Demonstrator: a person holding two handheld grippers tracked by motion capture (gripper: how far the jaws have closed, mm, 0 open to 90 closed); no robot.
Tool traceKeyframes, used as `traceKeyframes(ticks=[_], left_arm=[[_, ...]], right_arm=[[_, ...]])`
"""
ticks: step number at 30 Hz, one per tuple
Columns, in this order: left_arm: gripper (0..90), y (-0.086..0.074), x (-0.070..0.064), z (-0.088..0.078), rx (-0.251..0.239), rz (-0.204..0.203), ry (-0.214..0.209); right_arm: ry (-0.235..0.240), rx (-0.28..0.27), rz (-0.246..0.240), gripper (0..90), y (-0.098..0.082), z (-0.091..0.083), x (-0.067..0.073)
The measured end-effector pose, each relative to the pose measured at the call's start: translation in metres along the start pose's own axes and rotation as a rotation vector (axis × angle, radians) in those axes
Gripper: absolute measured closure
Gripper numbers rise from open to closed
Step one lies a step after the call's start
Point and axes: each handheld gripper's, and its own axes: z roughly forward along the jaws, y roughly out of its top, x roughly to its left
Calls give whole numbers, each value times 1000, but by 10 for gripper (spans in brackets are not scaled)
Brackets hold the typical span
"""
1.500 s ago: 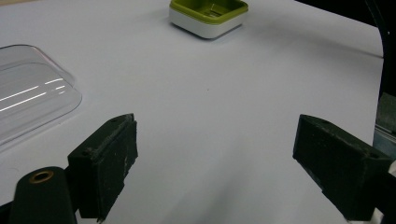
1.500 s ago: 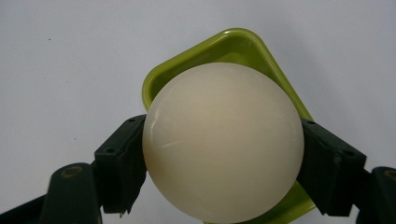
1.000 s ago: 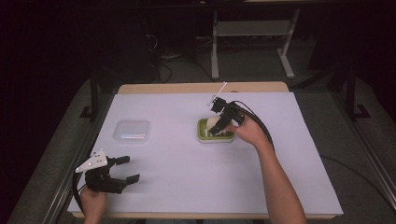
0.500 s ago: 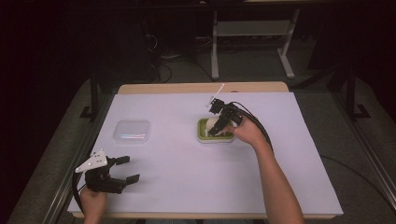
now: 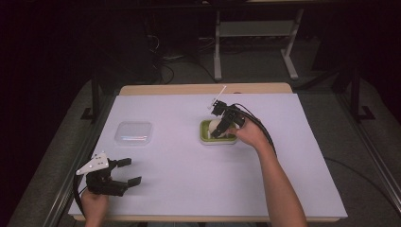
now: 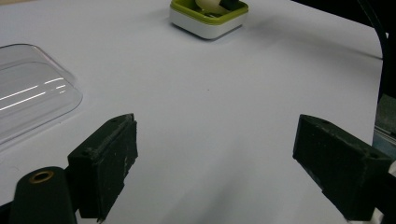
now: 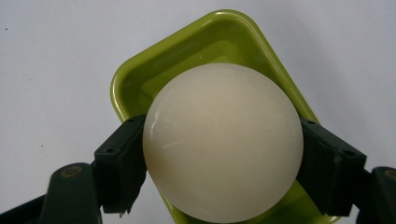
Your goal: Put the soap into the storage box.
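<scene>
My right claw [image 7: 223, 154] is clenched on the smooth cream-white ball [image 7: 223, 142], holding it over the lime-green rectangular plastic tray [image 7: 140, 79], slightly right of the middle of the white worktop [image 5: 189, 179]. My left claw [image 5: 128, 172] is released near the 7 o'clock corner, close to the front edge. At 10 o'clock lies a clear plastic lid [image 5: 134, 133], with wide free surface between.

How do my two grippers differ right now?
The right gripper is shut on the cream ball, while the left gripper stands open with nothing between its jaws. The right gripper is at the green tray mid-table, tilted down over it; the left gripper sits near the front left edge of the table, beside the clear lid. Both have black jaws.
</scene>
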Motion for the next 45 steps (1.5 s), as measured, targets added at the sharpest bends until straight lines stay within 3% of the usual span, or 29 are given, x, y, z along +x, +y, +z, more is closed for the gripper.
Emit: traceKeyframes(ticks=[38, 41, 43, 45], left_arm=[[132, 0, 0, 0, 4, 3, 1], [132, 0, 1, 0, 5, 5, 1], [132, 0, 0, 1, 2, 2, 0], [132, 0, 0, 1, 3, 5, 0]], right_arm=[[-1, 19, 15, 232, 1, 5, -1], [-12, 2, 13, 246, 1, 3, -2], [-5, -57, 17, 327, 1, -8, -3], [-9, -79, 15, 314, 1, -13, -3]])
